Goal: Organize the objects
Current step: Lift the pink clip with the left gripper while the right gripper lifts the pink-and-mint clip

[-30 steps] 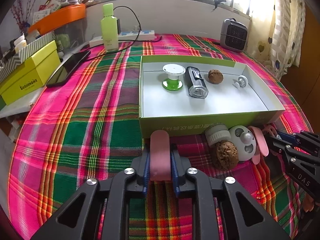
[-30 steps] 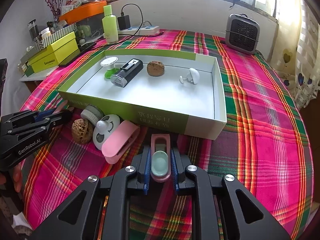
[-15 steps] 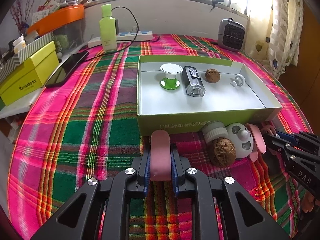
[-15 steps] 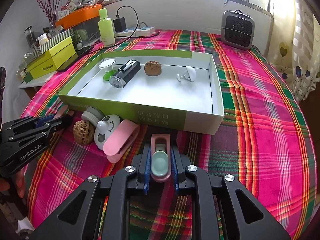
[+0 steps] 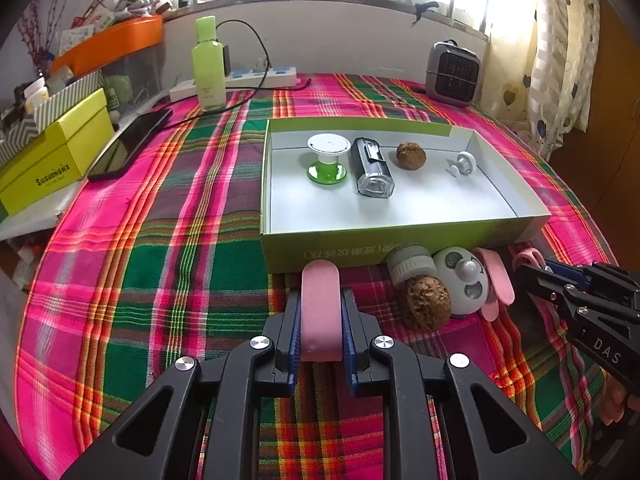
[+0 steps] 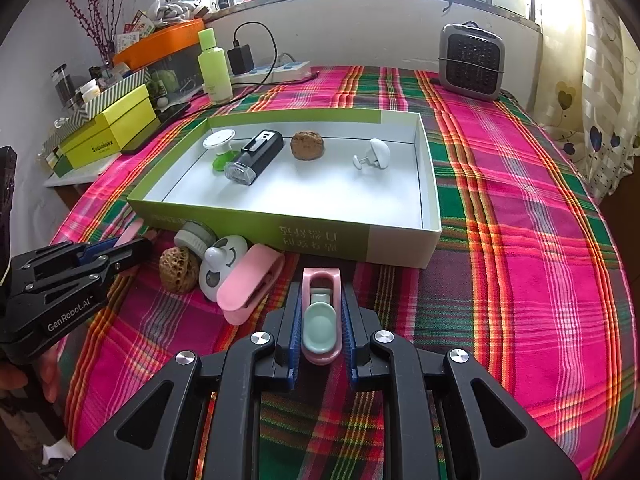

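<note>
Nothing has shifted on the bench since the earlier frame; both of my hands have held their place and only the view drifts a touch.

My left gripper (image 5: 321,312) is clamped on one pink clip (image 5: 320,304), its smooth back up, pointing to 12 o'clock at the near wall of the green box (image 5: 400,240). My right gripper (image 6: 321,316) is clamped on a second pink clip (image 6: 320,316) with a pale green inset, also aimed at 12 o'clock toward the box. In the left wrist view the right gripper shows at 3 o'clock; in the right wrist view the left one shows at 9 o'clock.

Inside the box I count four things in a row along the far side: one green-and-white stand (image 5: 327,158), one black flashlight (image 5: 372,168), one walnut (image 5: 411,155) and one small white hook (image 5: 462,163).

Outside, against the near wall of the box, I count four more huddled together: one grey-and-white cap (image 5: 410,264), a second walnut (image 5: 426,302), one white round gadget with a panda face (image 5: 460,280) and one pink case (image 6: 250,286) leaning on it. That makes two walnuts and two pink clips in all.

At 11 o'clock on the plaid cloth (image 5: 160,240) stand one green bottle (image 5: 208,68), one power strip (image 5: 240,80), one phone (image 5: 130,142) and one yellow box (image 5: 56,156). One small grey heater (image 5: 452,72) sits at 1 o'clock.
</note>
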